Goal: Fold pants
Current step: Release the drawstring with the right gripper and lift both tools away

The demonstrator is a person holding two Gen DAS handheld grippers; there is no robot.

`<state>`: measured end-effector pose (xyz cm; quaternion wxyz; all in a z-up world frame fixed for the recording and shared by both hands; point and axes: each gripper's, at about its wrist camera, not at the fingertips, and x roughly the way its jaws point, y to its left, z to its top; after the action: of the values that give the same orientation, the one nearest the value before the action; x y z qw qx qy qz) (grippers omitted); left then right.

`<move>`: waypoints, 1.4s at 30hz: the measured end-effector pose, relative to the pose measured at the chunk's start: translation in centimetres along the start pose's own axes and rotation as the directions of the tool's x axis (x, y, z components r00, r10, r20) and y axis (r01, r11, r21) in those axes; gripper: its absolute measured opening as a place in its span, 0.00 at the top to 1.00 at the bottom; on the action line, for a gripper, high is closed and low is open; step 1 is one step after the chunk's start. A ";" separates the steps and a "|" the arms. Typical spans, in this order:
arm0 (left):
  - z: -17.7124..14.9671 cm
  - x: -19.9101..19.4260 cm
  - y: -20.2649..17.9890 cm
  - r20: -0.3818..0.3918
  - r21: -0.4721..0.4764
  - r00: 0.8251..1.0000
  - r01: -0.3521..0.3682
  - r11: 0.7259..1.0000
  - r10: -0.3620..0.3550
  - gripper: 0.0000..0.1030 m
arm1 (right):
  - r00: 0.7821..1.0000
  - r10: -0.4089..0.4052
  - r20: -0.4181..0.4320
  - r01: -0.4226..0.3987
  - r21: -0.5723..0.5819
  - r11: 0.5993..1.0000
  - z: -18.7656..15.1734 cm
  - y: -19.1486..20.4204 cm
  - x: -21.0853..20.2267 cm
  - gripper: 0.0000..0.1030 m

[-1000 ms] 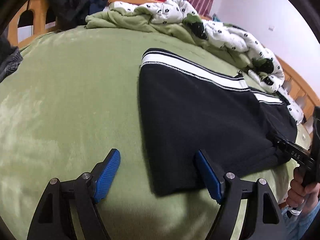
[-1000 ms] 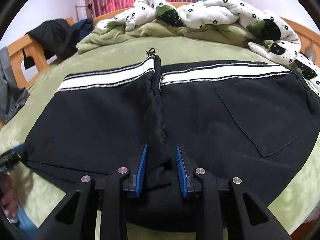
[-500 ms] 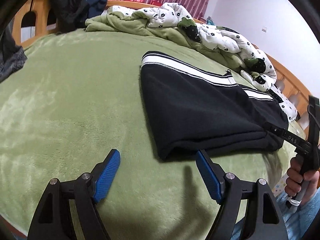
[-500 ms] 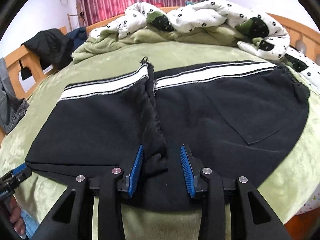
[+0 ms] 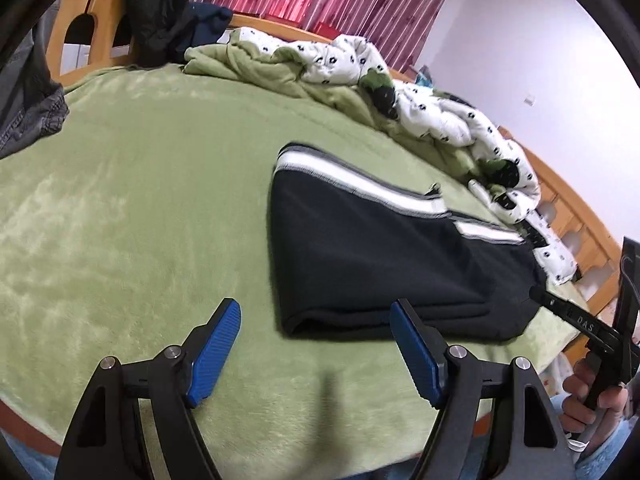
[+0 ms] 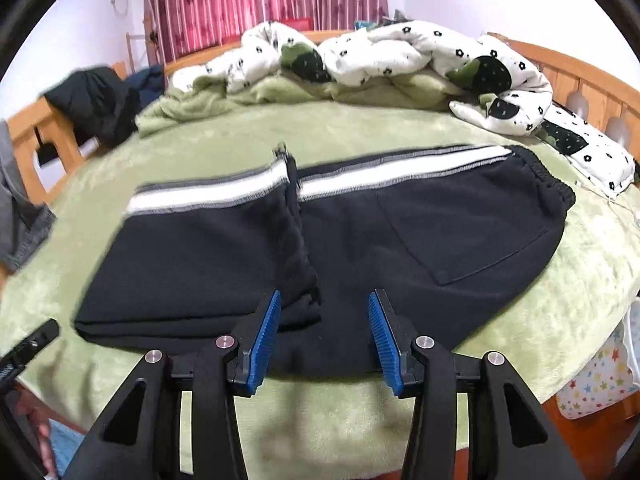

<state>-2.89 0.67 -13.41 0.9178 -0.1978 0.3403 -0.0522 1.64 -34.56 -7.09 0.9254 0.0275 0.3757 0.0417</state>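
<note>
Black pants (image 6: 200, 264) with a white side stripe lie folded on the green blanket (image 6: 580, 280), legs doubled over toward the waistband. My right gripper (image 6: 324, 336) hovers above their near edge. Its jaws are opening, and the blue pads stand clear of the cuff bunched just ahead of them. In the left wrist view the pants (image 5: 380, 264) lie ahead and to the right. My left gripper (image 5: 316, 340) is open over bare blanket by their folded corner, with nothing between its fingers. A hand holds the right gripper (image 5: 580, 320) at the pants' far end.
A white flowered duvet (image 6: 380, 52) and a green throw are heaped along the far side of the bed. A wooden bed frame (image 6: 580, 76) runs behind them. A dark jacket (image 5: 160, 12) hangs on the frame, and a grey garment (image 5: 28, 112) lies at the left edge.
Both grippers have drawn back and risen from the pants. The right jaws have widened and let go of the bunched fabric they held a second ago.
</note>
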 end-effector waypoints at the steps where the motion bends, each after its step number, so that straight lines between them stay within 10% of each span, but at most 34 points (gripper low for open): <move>1: 0.4 -0.7 -0.3 0.007 -0.005 1.000 0.022 1.000 -0.022 0.28 | 1.000 0.015 -0.020 -0.015 0.000 1.000 0.4 -0.2 -0.5 0.54; 14: 4.4 -9.9 -5.4 0.158 0.035 0.985 -0.072 0.997 0.066 0.28 | 0.994 0.042 0.105 -0.042 -0.003 0.999 3.4 -4.2 -9.5 0.43; 24: 8.5 -13.7 -6.0 0.204 0.002 0.975 -0.087 0.996 0.085 0.26 | 0.992 0.086 0.088 -0.091 0.054 0.994 4.2 -7.7 -8.1 0.42; 36: 10.5 -0.2 -3.6 0.025 0.115 0.983 -0.182 0.977 0.180 0.26 | 0.999 -0.031 0.011 0.029 0.180 0.983 3.4 -13.4 -1.3 0.43; 42: 10.6 6.9 0.6 -0.120 0.041 0.989 -0.076 0.996 0.081 0.26 | 0.998 -0.055 -0.044 0.066 0.290 0.955 3.3 -17.5 1.5 0.42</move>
<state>9.18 3.10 -10.44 0.9001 -0.1640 0.4023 -0.0342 6.06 -51.88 -7.20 0.9054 0.1514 0.3945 -0.0420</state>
